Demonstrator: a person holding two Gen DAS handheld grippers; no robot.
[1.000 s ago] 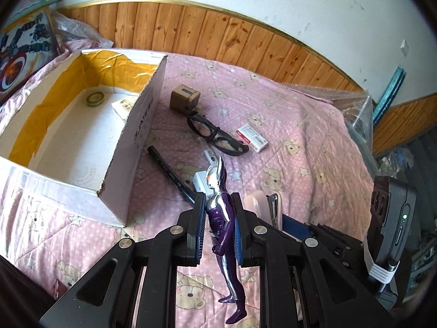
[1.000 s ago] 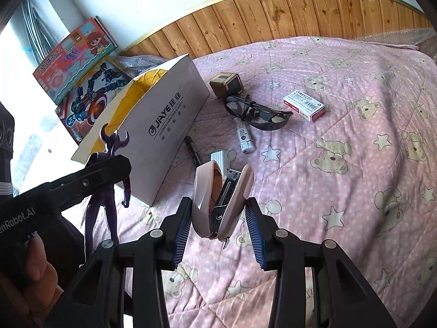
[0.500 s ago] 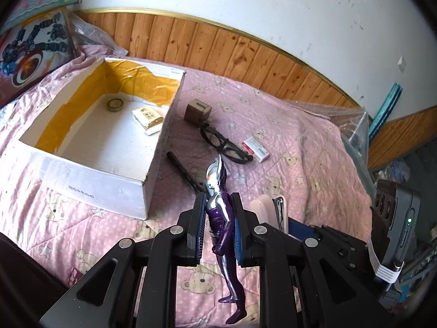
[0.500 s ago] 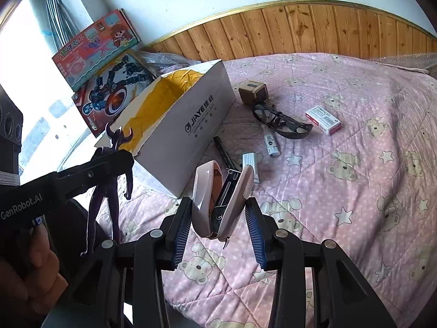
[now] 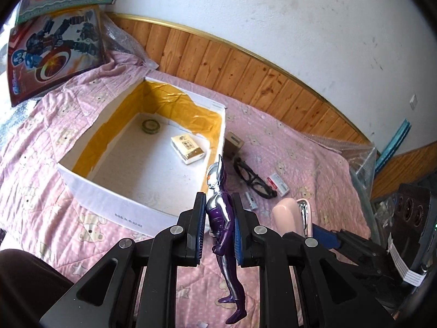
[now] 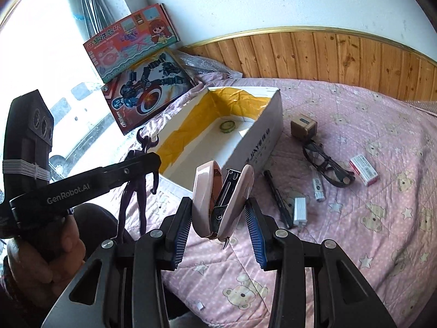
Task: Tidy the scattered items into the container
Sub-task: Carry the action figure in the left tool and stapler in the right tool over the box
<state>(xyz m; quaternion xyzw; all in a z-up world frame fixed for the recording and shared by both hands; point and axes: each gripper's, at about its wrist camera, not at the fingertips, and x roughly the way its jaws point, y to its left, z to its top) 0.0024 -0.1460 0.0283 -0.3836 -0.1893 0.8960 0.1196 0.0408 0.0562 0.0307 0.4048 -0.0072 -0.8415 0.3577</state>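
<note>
My left gripper (image 5: 218,202) is shut on a purple and silver toy figure (image 5: 222,227), which hangs upright above the near right corner of the white box (image 5: 109,205) with yellow lining. My right gripper (image 6: 218,205) is shut on a pink stapler (image 6: 203,191), gaping at its top, in the air near the box (image 6: 262,134). A tape roll (image 5: 150,125) and a small pack (image 5: 187,149) lie inside. On the pink quilt right of the box lie black glasses (image 6: 327,169), a red-white packet (image 6: 364,170), a brown cube (image 6: 303,128), a pen (image 6: 275,196) and a silver charger (image 6: 300,207).
Two toy boxes (image 6: 142,60) lean on the wall behind the box's left end. Wood panelling (image 5: 245,71) runs along the far side of the bed. Bubble wrap (image 5: 360,155) lies at the right edge. A hand (image 6: 41,259) holds the left gripper.
Both grippers have risen and swung left toward the box, so its inside now shows. The figure and the stapler stay gripped as before.
</note>
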